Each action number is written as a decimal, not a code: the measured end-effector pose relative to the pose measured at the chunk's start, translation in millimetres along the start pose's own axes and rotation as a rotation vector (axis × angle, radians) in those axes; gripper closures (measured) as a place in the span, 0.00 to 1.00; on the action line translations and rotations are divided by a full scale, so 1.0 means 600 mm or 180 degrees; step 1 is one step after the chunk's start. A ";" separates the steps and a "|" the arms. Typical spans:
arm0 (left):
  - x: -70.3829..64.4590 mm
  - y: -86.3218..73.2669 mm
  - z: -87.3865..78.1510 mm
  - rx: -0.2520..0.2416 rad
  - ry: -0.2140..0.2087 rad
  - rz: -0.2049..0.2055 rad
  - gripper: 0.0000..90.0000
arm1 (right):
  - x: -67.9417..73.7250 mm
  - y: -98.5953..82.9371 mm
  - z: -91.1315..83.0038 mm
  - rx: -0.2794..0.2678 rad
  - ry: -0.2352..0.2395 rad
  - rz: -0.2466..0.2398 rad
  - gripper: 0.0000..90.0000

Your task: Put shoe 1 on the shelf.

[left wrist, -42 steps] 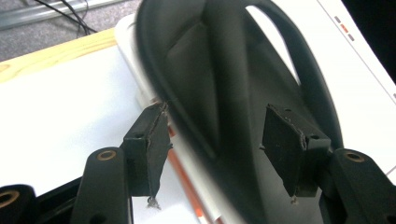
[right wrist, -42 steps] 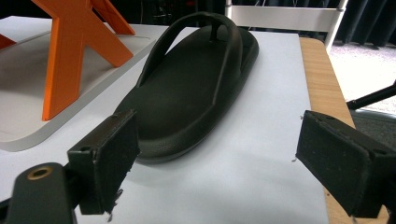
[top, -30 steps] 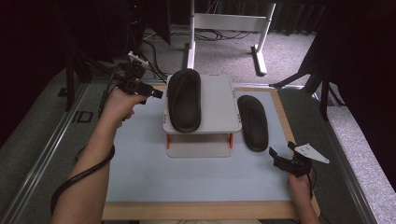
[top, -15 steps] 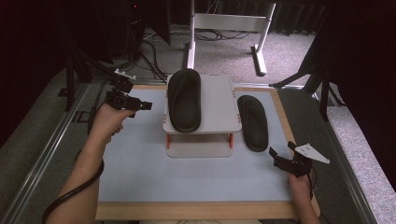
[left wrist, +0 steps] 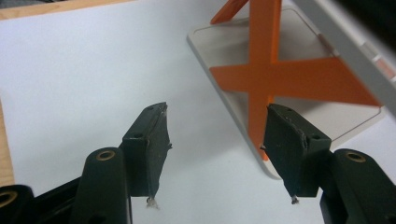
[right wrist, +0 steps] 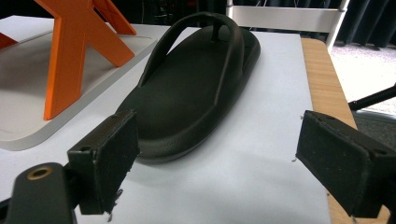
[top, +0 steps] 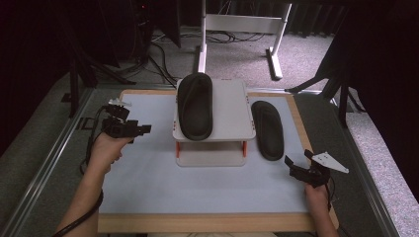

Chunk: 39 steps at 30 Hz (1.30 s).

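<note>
On desk (top: 148, 187): one black flip-flop (top: 194, 105) atop white stand (top: 232, 111), second flip-flop (top: 268, 129) beside it; left gripper (top: 141, 129) and right gripper (top: 295, 165) both open, empty.

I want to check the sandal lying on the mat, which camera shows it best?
The right gripper view: the sandal on the mat is close, with its strap and toe post plain. The high view shows the sandal whole but small, beside the rack. The left gripper view looks at the rack's orange legs instead.

Matt black rubbery sandal (right wrist: 196, 88), smooth white tabletop (top: 207, 182) with wooden edging, glossy orange plastic stand legs (left wrist: 275, 74).
</note>
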<state>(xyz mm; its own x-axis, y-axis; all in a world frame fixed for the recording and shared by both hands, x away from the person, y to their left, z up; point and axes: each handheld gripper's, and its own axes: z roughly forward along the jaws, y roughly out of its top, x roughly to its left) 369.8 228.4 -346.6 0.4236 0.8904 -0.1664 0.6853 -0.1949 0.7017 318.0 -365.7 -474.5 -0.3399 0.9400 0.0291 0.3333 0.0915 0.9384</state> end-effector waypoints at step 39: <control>0.032 -0.255 0.045 -0.1548 0.0863 -0.0039 0.09 | 0.001 -0.002 0.003 -0.0023 0.0061 -0.0075 0.14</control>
<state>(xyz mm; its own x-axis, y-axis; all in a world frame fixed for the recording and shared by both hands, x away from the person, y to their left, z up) 289.2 264.3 -476.0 0.2057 0.9779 -0.0374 0.3095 -0.0288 0.9504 319.2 -364.4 -476.1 -0.3644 0.9311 0.0134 0.3186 0.1112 0.9413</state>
